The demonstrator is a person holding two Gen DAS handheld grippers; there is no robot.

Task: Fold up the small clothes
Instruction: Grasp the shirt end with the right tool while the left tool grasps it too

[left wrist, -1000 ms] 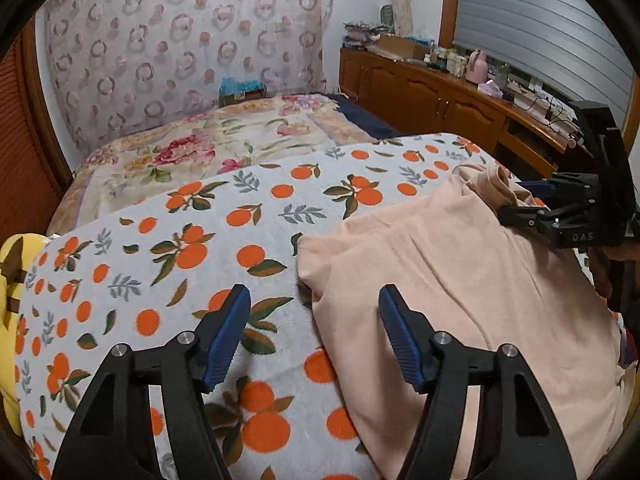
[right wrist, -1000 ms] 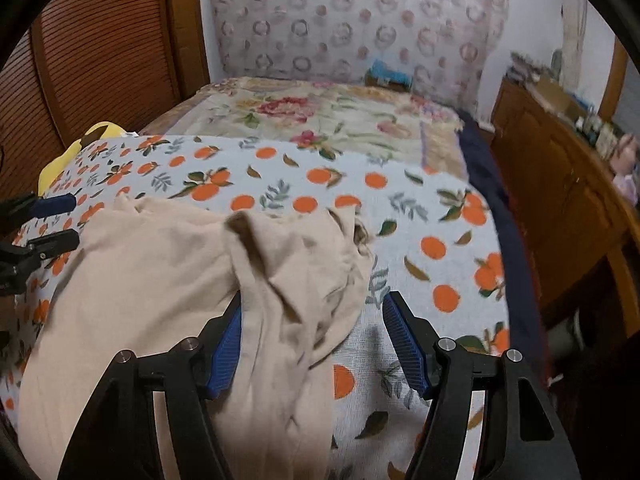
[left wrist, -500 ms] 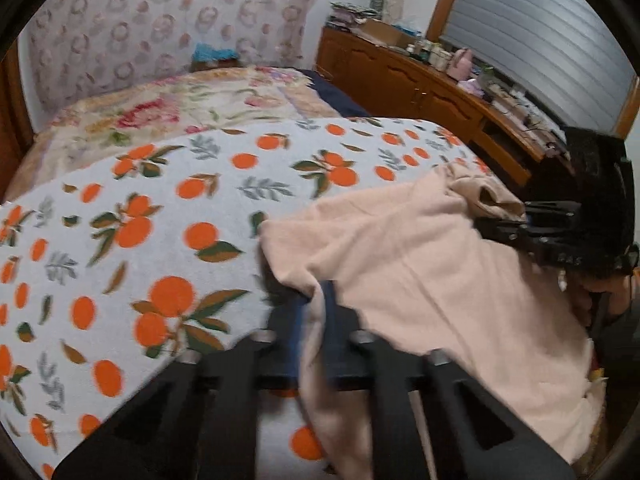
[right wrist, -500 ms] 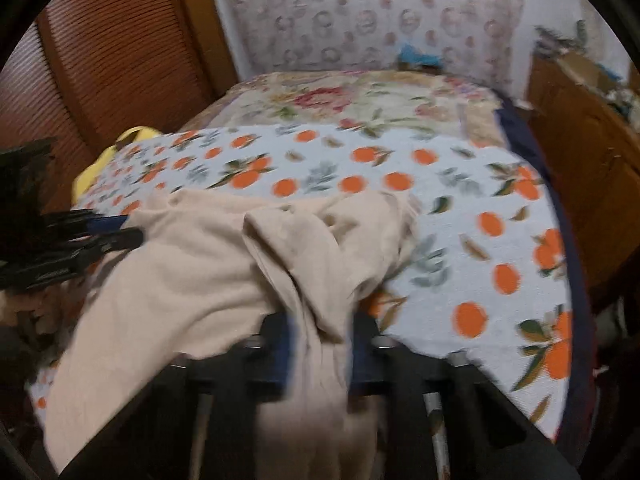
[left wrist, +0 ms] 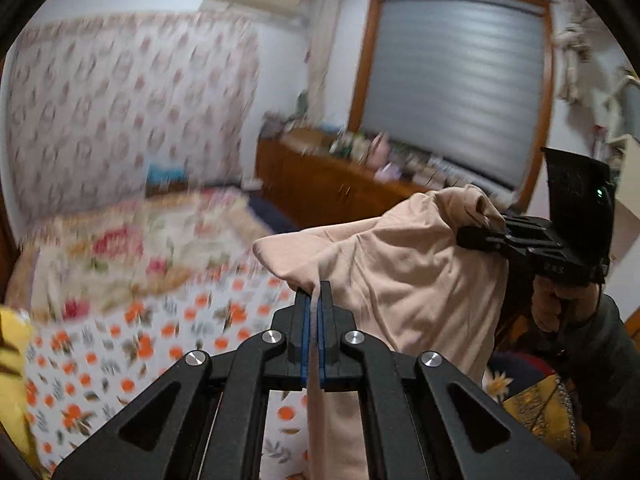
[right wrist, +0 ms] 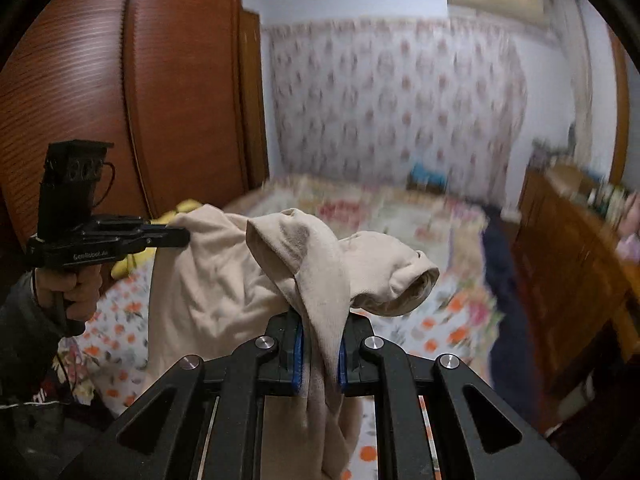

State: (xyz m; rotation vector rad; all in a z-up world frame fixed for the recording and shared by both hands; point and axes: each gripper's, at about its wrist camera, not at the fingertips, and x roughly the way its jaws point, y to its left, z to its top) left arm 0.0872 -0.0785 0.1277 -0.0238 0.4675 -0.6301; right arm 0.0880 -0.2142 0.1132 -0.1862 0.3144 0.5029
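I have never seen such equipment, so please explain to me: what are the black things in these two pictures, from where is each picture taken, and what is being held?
No robot here: a person holds a black hand tool in each hand, each ending in two-finger tongs with blue pads. A camera sits on each tool and looks forward along its fingers.

In the left tool's picture, the left tongs are shut on an edge of a beige garment; the right tongs show at the side. In the right tool's picture, the right tongs are shut on a bunched part of the garment.

The garment hangs lifted between them, above a bed cover with orange fruit print. The background is blurred.
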